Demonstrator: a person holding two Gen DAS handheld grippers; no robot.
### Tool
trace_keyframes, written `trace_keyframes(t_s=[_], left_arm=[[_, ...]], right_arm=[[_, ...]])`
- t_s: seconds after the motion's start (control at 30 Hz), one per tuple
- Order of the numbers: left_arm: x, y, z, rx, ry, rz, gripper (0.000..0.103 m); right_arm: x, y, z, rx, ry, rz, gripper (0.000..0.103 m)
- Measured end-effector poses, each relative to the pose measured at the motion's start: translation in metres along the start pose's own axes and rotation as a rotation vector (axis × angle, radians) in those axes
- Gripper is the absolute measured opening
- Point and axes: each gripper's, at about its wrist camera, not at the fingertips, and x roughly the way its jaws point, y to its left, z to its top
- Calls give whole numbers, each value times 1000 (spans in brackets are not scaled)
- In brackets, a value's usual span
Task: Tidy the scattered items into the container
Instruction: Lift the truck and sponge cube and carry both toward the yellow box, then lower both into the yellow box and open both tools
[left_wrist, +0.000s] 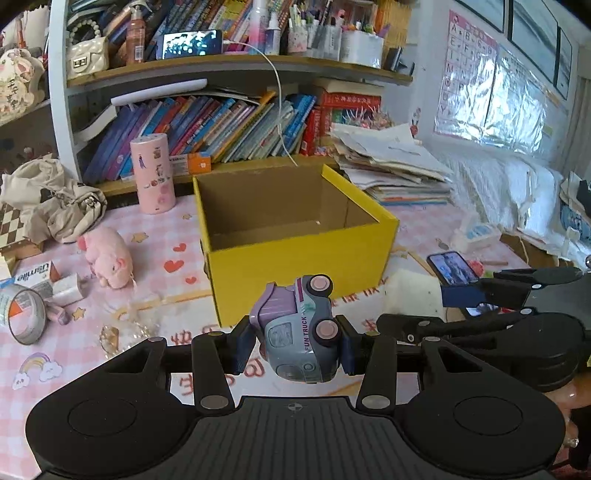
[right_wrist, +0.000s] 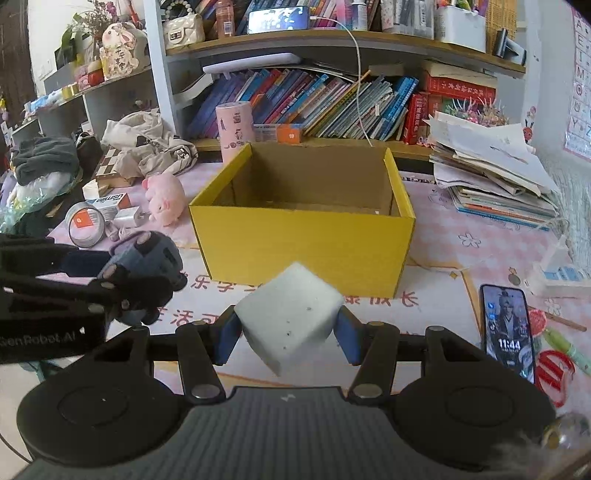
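Observation:
A yellow cardboard box (left_wrist: 299, 273) stands open on the pink patterned table, its brown inside bare. My left gripper (left_wrist: 295, 345) is shut on a purple and grey toy truck (left_wrist: 295, 332), held tipped on its side just in front of the box's near wall. In the right wrist view my right gripper (right_wrist: 288, 332) is shut on a white foam cube (right_wrist: 290, 317), also short of the yellow box (right_wrist: 303, 243). The left gripper with the toy truck (right_wrist: 147, 258) shows at the left of that view. A pink plush pig (left_wrist: 107, 256) lies left of the box.
Left of the box lie a tape roll (left_wrist: 22, 314), a small white carton (left_wrist: 37, 275), a pink cylinder (left_wrist: 153, 171) and a crumpled cloth bag (left_wrist: 55, 199). A phone (right_wrist: 508, 328) lies at the right. A paper stack (right_wrist: 491, 173) and bookshelves stand behind.

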Motion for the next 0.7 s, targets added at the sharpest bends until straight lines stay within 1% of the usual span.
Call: trace_keyframes(t_s=[0.13, 0.2, 0.3, 0.37, 0.53, 0.7], left_arm=[[4, 17, 8, 5, -23, -32, 44], [7, 28, 15, -2, -32, -46, 44], [12, 40, 25, 13, -53, -75, 44], [17, 48, 30, 18, -56, -95, 44], [31, 64, 36, 32, -50, -140, 44], [42, 75, 48, 31, -50, -153, 44]], right_arm=[[5, 7, 11, 11, -14, -33, 53], [6, 9, 18, 25, -23, -65, 53], [9, 12, 28, 34, -34, -100, 53], [13, 14, 35, 42, -40, -130, 53], [24, 19, 45, 55, -27, -171, 53], [34, 17, 61, 48, -31, -192, 53]])
